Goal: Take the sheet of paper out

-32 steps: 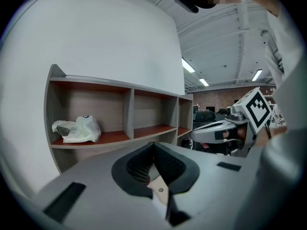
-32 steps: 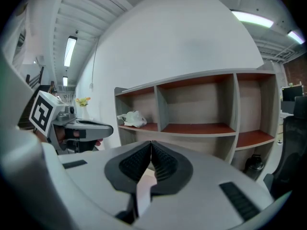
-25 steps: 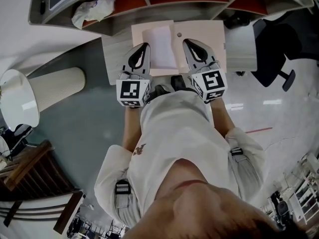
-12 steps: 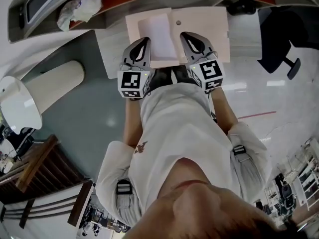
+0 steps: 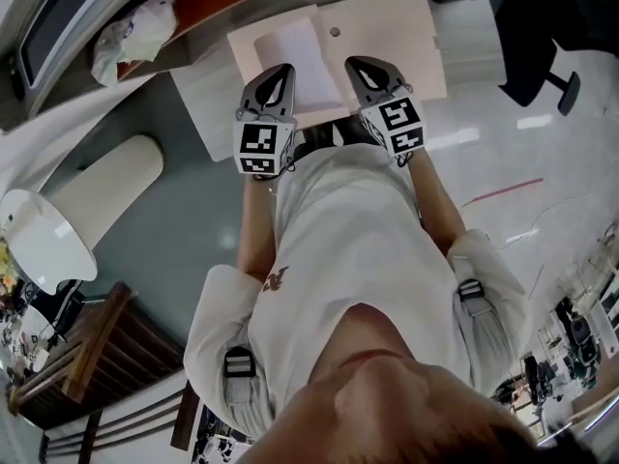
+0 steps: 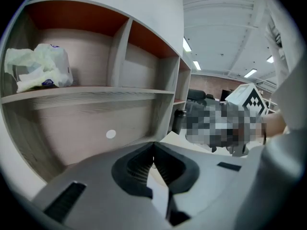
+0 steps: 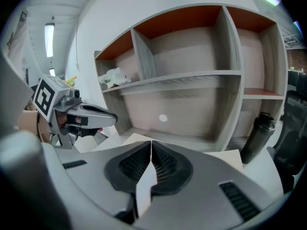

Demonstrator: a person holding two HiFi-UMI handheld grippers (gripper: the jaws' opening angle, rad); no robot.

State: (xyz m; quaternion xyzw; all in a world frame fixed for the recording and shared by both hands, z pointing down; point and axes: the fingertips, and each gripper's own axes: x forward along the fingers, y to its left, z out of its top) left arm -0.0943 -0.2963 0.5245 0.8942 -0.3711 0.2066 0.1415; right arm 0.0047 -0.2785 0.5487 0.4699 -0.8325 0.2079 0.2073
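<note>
A white sheet of paper (image 5: 295, 54) lies on a pale pink board (image 5: 387, 37) on the desk, in front of the shelf unit. In the head view my left gripper (image 5: 282, 68) is over the sheet's left edge and my right gripper (image 5: 354, 63) over its right edge. Both point toward the shelves. In the left gripper view the left gripper (image 6: 153, 143) has its jaws closed tip to tip with nothing between them. The right gripper (image 7: 151, 142) is shut in the same way, and it holds nothing. Whether either touches the sheet I cannot tell.
A grey shelf unit (image 7: 192, 75) with several compartments stands behind the desk. A crumpled plastic bag (image 6: 41, 68) lies on one shelf. A dark bottle (image 7: 256, 135) stands at the right. A black office chair (image 5: 537, 37) and a round white table (image 5: 44, 245) flank the desk.
Both grippers have sunk toward the desk and tipped further down, side by side. Their jaws stayed closed. The desk and sheet have slid toward the top of the head view.
</note>
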